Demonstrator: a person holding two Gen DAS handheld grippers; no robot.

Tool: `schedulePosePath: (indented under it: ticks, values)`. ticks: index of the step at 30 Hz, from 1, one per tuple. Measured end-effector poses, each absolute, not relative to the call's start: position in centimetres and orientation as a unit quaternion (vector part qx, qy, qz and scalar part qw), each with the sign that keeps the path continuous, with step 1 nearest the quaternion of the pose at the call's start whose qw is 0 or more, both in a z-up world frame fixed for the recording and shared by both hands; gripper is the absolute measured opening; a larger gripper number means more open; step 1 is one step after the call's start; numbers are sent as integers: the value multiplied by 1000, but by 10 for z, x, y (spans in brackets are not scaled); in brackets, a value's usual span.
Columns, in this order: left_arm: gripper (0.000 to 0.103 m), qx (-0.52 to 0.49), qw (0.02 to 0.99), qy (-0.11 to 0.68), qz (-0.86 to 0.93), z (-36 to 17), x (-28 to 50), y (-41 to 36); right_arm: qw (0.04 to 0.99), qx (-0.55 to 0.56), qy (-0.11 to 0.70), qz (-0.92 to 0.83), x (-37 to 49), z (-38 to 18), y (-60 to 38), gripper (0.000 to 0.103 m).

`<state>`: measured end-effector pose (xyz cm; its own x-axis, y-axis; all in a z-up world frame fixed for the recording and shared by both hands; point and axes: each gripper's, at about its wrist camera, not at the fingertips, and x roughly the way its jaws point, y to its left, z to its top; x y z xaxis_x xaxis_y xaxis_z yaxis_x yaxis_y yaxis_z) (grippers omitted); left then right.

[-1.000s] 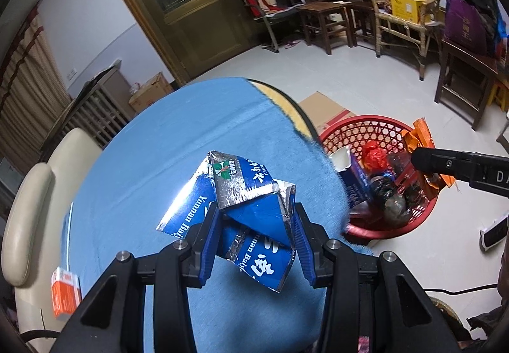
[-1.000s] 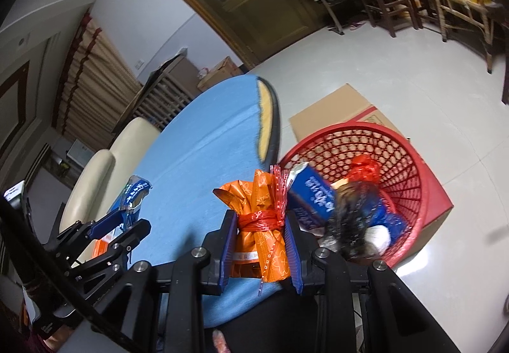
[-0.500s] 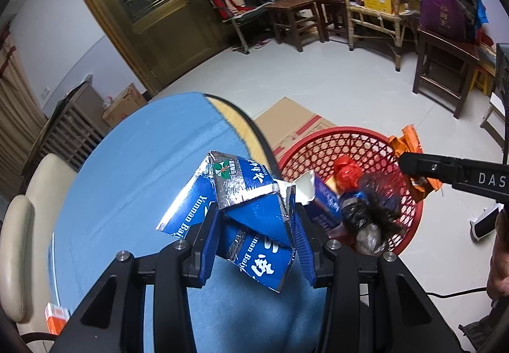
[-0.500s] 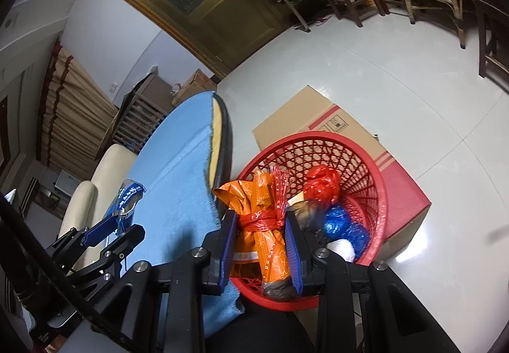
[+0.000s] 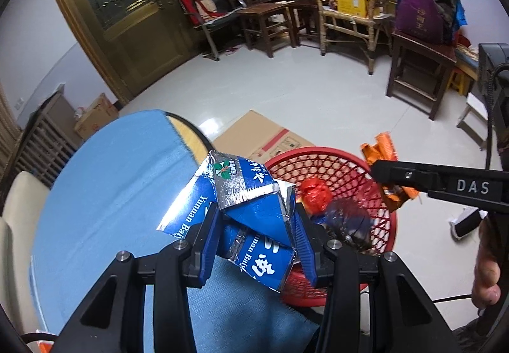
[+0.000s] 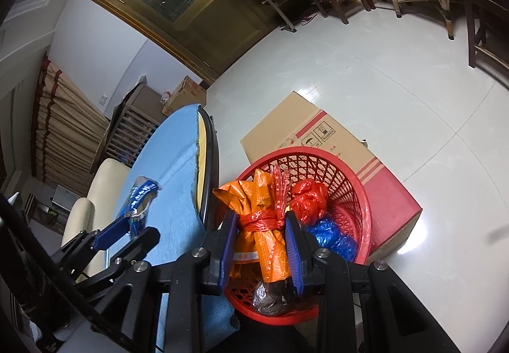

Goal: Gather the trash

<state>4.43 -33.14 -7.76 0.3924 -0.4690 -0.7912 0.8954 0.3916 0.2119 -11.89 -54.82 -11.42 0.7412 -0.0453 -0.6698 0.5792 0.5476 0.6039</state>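
Observation:
A crushed blue and silver carton point(image 5: 241, 181) is clamped in my left gripper point(image 5: 256, 219), which hangs over the edge of the round blue table point(image 5: 111, 178), just left of the red mesh basket point(image 5: 318, 152). My right gripper point(image 6: 261, 219) hovers above the basket point(image 6: 359, 194) with an orange wrapper bundle point(image 6: 254, 190), tied with red string, between its blue pads. Its jaws are opening, though the pads still touch the bundle. In the left wrist view that bundle point(image 5: 380, 148) shows above the basket's right rim.
The basket holds a red bag point(image 6: 308, 197), a blue bag point(image 6: 331, 235) and a dark bag point(image 6: 270, 295). A cardboard box point(image 6: 318, 136) lies on the floor behind it. A cream chair point(image 6: 105, 175) stands left of the table. A person's hand point(image 5: 486, 257) is at the right.
Both grippers have swung right, off the table. The right one, with its orange bundle, now hangs over the basket. The left one, with its carton, has reached the table edge.

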Motion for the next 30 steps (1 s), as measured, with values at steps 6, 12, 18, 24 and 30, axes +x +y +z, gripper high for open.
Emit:
schedulePosePath:
  ticks: [6,12,18,24,30]
  values:
    - [64,299,758,328,-478,-70,51,-331,812,462,305,-184,-115,-111,-556,40]
    - [69,261,765,313,-499,-52,61,-313,820,454,290,-193,-110,-95,-549,65]
    - [71,212,809,319,-447,-29,91,-265,841,426,281,-180,-90,-68,-528,65]
    - [73,171,874,286,-354,1,111,-185,887,334,294,-124,-40,-24,-456,65]
    - [86,140,927,245,-247,30,114,-91,918,244,306,-63,2,7,-365,65]
